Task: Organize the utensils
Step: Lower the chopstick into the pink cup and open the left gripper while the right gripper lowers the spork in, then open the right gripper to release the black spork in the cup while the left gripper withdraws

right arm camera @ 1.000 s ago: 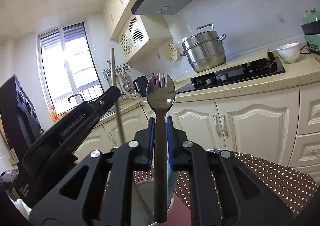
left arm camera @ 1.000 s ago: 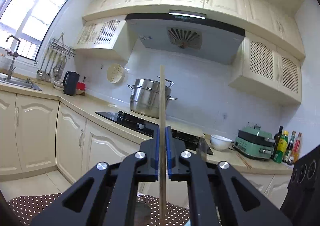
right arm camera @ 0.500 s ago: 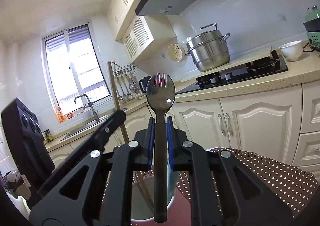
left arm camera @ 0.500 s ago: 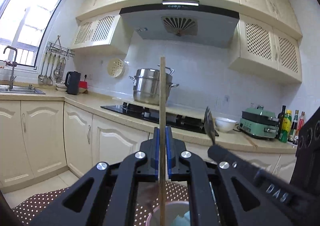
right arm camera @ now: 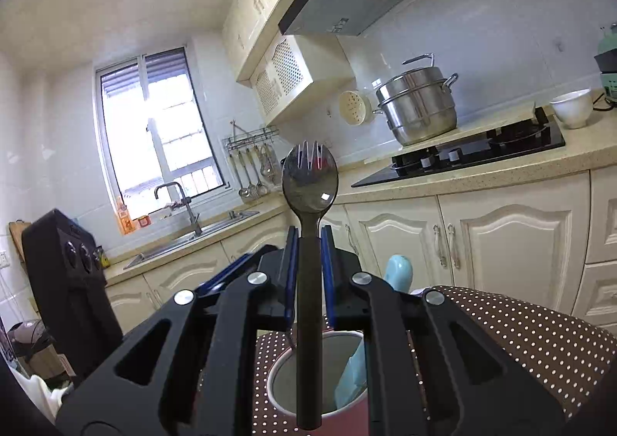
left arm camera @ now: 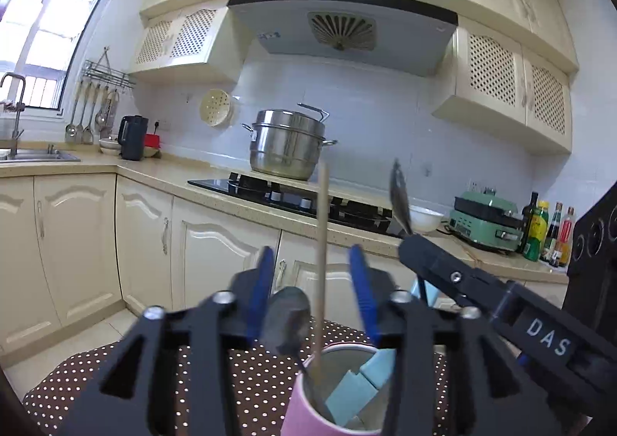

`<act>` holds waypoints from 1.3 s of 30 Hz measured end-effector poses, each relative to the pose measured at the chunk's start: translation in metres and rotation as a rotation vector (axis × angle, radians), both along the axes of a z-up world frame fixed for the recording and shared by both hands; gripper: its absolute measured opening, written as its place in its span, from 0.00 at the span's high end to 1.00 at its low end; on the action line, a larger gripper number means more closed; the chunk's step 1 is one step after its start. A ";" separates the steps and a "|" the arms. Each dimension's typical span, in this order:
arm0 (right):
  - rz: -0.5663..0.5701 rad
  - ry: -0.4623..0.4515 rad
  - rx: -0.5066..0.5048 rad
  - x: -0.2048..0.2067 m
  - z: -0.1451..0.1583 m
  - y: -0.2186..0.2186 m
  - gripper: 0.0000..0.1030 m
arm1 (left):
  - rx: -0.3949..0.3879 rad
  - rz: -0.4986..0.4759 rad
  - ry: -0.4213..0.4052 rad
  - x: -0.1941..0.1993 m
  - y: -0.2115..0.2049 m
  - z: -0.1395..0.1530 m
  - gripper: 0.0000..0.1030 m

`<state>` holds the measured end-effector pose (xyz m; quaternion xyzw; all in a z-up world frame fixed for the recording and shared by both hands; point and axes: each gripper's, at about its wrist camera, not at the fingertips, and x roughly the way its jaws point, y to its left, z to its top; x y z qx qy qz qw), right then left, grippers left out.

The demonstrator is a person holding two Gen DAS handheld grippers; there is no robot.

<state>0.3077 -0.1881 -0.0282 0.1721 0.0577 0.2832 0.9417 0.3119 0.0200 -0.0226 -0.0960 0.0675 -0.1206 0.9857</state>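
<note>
Mid-step in loading the pink cup (left arm camera: pixel 331 389): left gripper (left arm camera: pixel 312 301) with jaws spread wide, gripping nothing. Wooden chopstick (left arm camera: pixel 321 262) standing free between the open fingers, lower end inside the cup, leaning toward 12 o'clock. Already in the cup: a metal spoon (left arm camera: pixel 287 316) at 10 o'clock of the rim and pale blue utensils (left arm camera: pixel 362 386) at 3 o'clock. Right gripper (right arm camera: pixel 308 274) pinching a dark spork (right arm camera: pixel 309 181) by the handle, tines up, handle tip hanging just above the cup mouth (right arm camera: pixel 277 370). Next, by judgement: lower the spork straight down into the free gap, then part the jaws; left gripper needs backing off without knocking the chopstick.
</note>
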 end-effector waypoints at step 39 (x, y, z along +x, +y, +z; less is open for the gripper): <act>-0.132 -0.013 -0.109 -0.011 -0.020 0.028 0.87 | 0.096 0.067 0.062 -0.021 0.043 0.003 0.55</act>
